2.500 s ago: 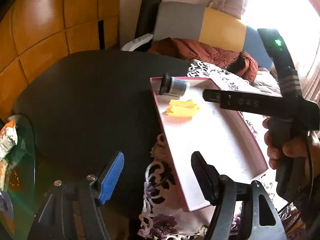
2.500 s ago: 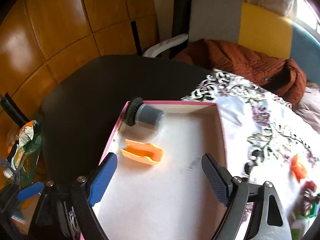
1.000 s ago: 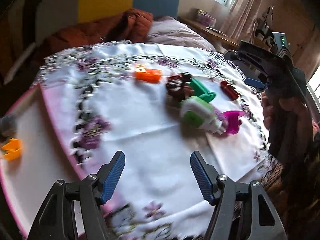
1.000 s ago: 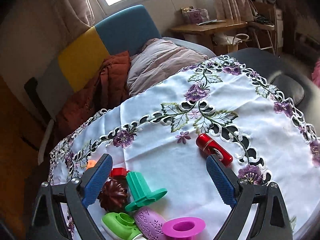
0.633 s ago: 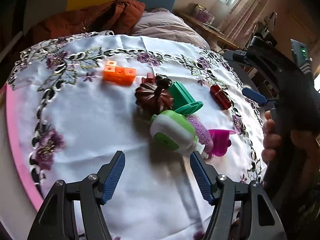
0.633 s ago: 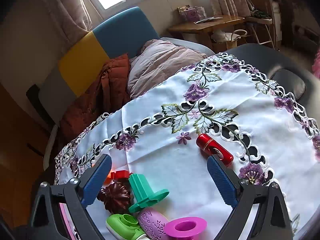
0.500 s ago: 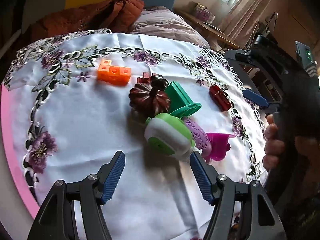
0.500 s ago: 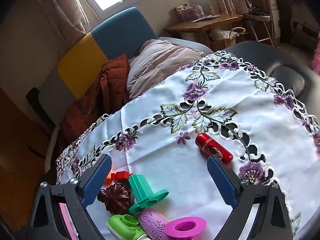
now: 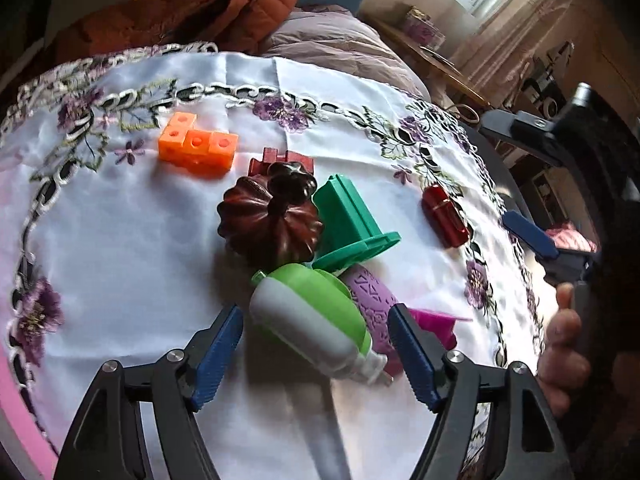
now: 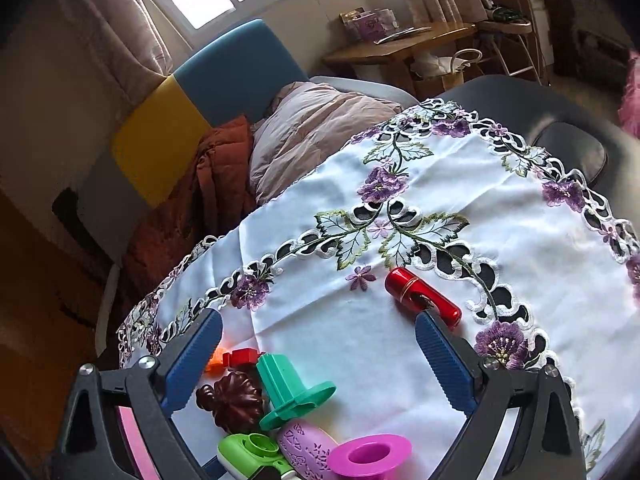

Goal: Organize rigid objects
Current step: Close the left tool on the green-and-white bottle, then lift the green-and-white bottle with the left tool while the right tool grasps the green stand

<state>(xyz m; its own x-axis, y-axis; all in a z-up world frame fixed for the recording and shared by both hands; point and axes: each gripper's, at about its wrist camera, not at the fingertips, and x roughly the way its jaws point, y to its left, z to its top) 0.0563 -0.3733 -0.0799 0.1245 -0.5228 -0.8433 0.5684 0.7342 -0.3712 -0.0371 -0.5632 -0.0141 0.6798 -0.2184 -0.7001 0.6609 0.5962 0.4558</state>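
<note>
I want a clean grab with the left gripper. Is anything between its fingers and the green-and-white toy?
Nothing visible blocks it. The left gripper has its jaws opening around the green-and-white toy, pads clear. The purple patterned piece touches the toy's right side, close to the right finger.

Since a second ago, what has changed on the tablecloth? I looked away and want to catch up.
The left gripper has closed in on the green and white toy; its jaws are opening, the toy between them, not yet gripped. The right gripper stays open over the cloth. Orange block, brown mould and red cylinder lie unmoved.
</note>
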